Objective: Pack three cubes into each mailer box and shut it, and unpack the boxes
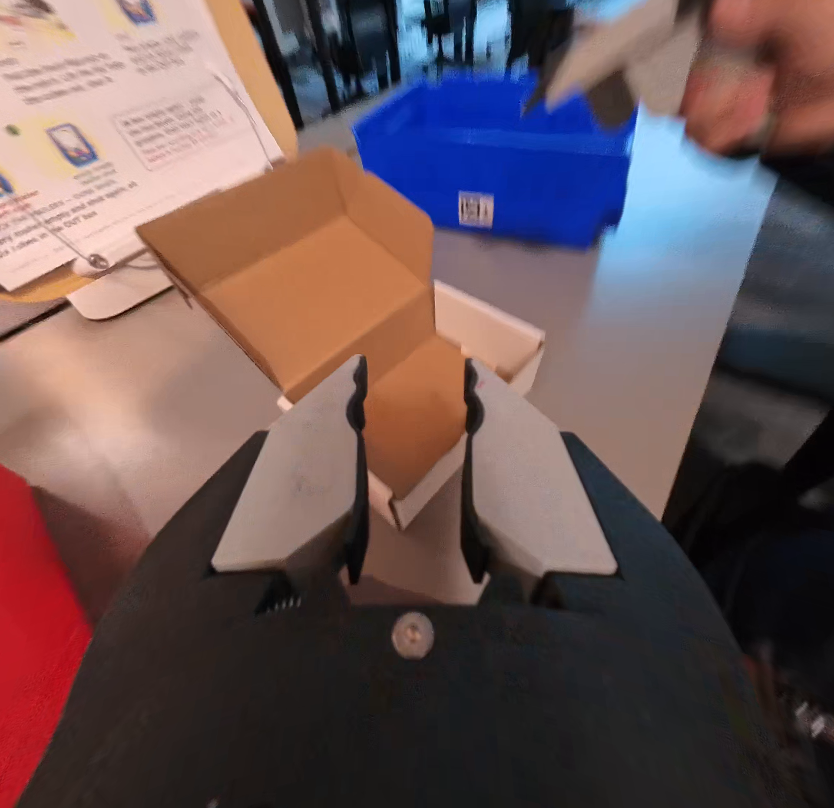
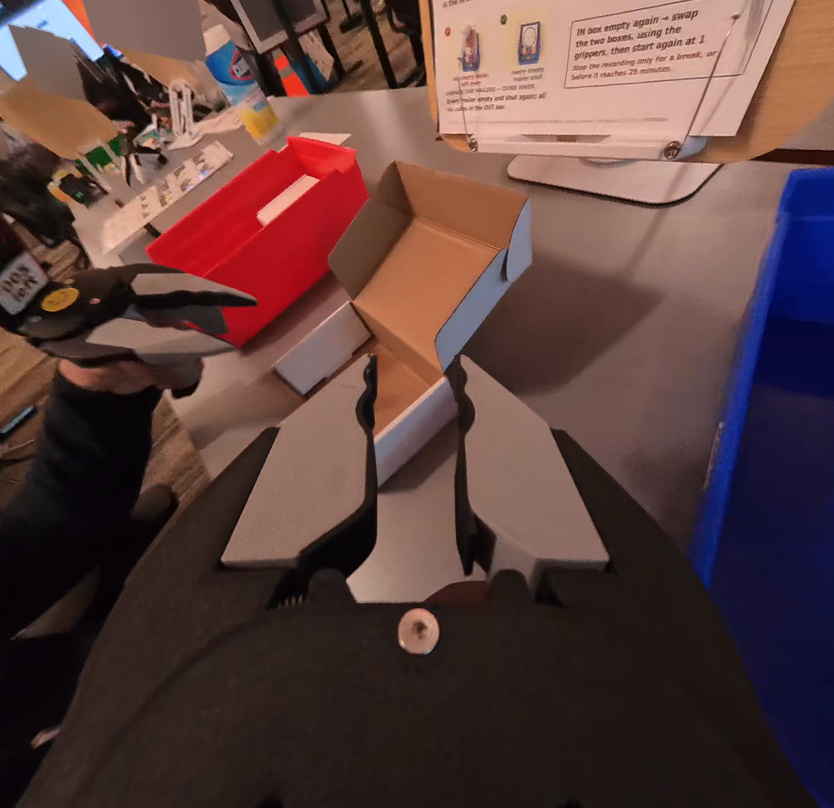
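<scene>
So the mailer box [image 2: 419,290] sits lid-up and empty mid-surface [image 2: 609,335], red bin [image 2: 252,263] at its 10 o'clock, blue bin [image 1: 487,155] off right. Left gripper [image 1: 415,380] and right gripper [image 2: 413,376] fingers both spread, holding nothing.

It looked like an office or lab: a grey worktable [image 2: 609,290] held a propped instruction sheet [image 2: 586,51], red bin [image 2: 252,263] left, blue bin [image 1: 492,155] right, desks and chairs far behind.

The open mailer box [image 2: 419,299] sits on the table [image 2: 609,335] between two bins [image 2: 252,263], apparently empty, before a document stand [image 2: 613,177].
</scene>
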